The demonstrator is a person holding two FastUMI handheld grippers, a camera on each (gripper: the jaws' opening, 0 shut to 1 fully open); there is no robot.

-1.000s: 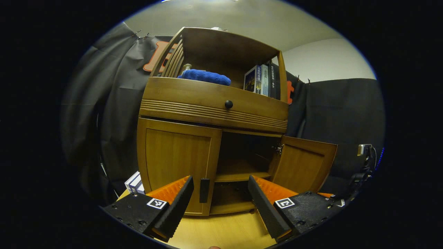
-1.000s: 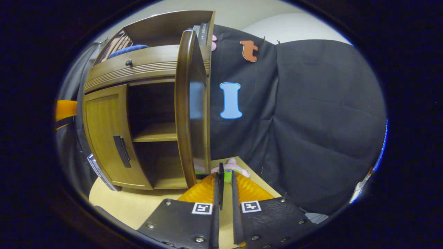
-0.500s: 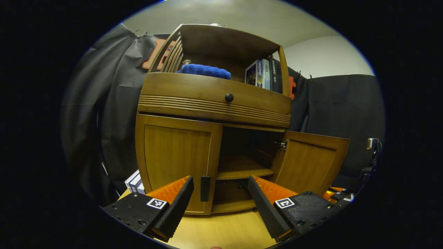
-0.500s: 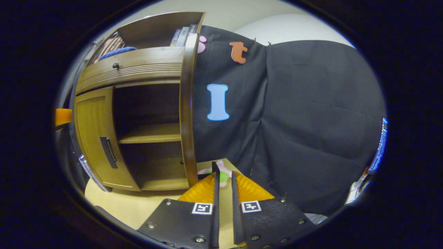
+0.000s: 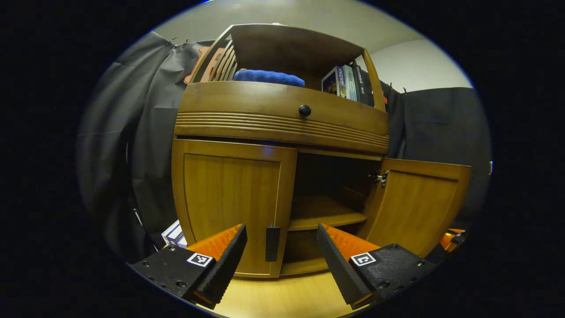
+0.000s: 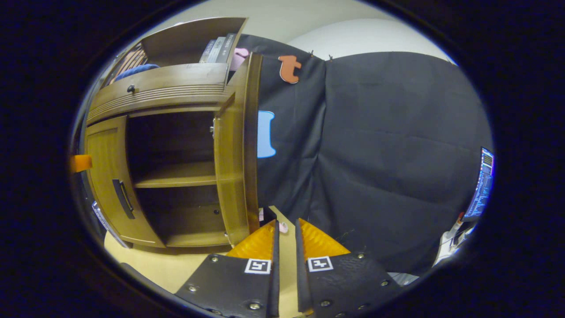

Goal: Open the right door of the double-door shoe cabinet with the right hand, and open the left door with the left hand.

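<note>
The wooden shoe cabinet [image 5: 282,128] stands on a table. Its left door [image 5: 229,203] is closed, and its dark vertical handle [image 5: 272,237] sits just ahead of my left gripper [image 5: 280,232], which is open, one finger on each side of the handle without touching it. The right door [image 5: 419,203] is swung wide open and shows its inner face [image 6: 229,168] in the right gripper view. My right gripper [image 6: 286,225] is closed to a narrow slit at that door's free edge. The door's dark handle [image 6: 267,215] shows just off the left fingertip. Part of the right gripper [image 5: 451,237] peeks from behind the open door.
Inside are a shelf [image 5: 326,216] and a bare bottom board [image 6: 190,238]. A drawer with a round knob [image 5: 304,110] sits above the doors, with a blue towel [image 5: 269,77] and books [image 5: 346,84] on top. A box [image 5: 174,234] lies left of the cabinet, a pink toy [image 6: 282,227] behind the open door.
The right door has swung farther open, showing its inner face. Its handle has slid from between my right fingers to the left fingertip. My left gripper has drawn closer to the left door's handle.
</note>
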